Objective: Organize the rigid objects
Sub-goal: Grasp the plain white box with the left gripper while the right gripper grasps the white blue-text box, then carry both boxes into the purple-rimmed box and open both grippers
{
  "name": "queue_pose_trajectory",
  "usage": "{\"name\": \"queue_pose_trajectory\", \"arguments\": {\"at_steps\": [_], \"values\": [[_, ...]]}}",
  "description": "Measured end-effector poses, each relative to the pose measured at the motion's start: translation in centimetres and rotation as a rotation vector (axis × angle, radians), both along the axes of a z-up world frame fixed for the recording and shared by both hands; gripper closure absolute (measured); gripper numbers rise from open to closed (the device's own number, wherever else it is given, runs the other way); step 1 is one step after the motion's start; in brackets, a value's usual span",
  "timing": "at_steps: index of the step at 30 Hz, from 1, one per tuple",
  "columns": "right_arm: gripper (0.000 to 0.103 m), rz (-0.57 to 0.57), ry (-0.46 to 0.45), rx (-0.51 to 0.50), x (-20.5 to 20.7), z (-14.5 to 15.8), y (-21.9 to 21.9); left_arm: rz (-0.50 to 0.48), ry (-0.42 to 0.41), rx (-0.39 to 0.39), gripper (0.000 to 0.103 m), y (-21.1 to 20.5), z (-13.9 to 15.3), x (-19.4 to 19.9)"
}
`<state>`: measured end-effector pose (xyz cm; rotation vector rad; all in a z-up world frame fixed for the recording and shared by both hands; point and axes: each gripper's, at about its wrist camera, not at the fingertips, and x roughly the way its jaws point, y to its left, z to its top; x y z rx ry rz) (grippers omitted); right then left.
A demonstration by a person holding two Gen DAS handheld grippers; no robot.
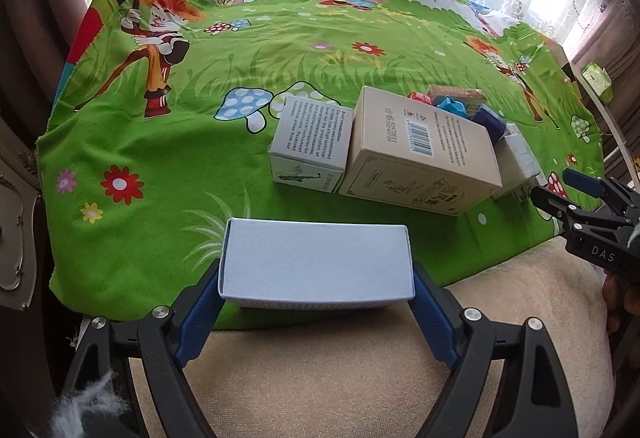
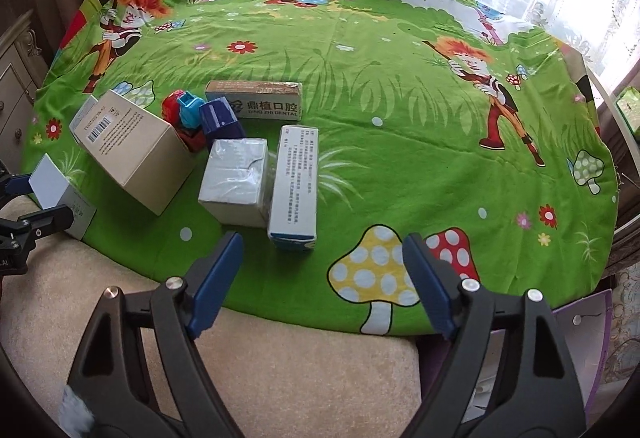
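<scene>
My left gripper is shut on a pale blue-grey box, held over the near edge of the green cartoon cloth; the box also shows in the right wrist view. Ahead stand a small white box with English text and a large tan carton with a barcode. My right gripper is open and empty. Just beyond it lie a tall white-and-blue box and a grey wrapped box. Further back are a dental box, a dark blue object and a red and light blue toy.
The cloth covers a table beneath a curtained window. A beige cushion lies at the near edge. A cabinet stands at the left. A green box sits on a ledge at the right. The cloth's right half holds only printed pictures.
</scene>
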<state>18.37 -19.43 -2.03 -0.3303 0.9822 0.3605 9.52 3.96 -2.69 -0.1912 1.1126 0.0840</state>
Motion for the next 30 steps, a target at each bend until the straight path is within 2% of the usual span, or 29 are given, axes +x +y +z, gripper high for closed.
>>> {"name": "queue_pose_trajectory", "arguments": {"at_steps": [4, 11, 16, 19, 25, 30], "values": [[0.03, -0.006, 0.015, -0.015, 0.9, -0.6, 0.4, 0.004, -0.002, -0.006, 0.016, 0.0, 0.0, -0.1], [0.033, 0.007, 0.004, -0.021, 1.7, -0.8, 1.2, 0.004, -0.005, -0.007, 0.016, 0.1, 0.0, -0.1], [0.064, 0.025, 0.028, -0.012, 1.8, -1.2, 1.4, 0.009, -0.027, -0.002, 0.016, 0.0, 0.4, -0.4], [0.073, 0.011, 0.01, -0.009, 1.6, -0.9, 1.1, 0.012, -0.056, 0.008, 0.016, -0.1, 1.0, -0.7], [0.074, -0.005, -0.05, -0.013, 0.4, 0.0, 0.6, 0.018, -0.115, -0.013, 0.016, -0.7, 2.4, -1.7], [0.074, -0.029, -0.084, 0.001, -0.9, 1.0, -0.4, -0.023, -0.138, -0.034, 0.016, -2.8, 3.3, -2.3]]}}
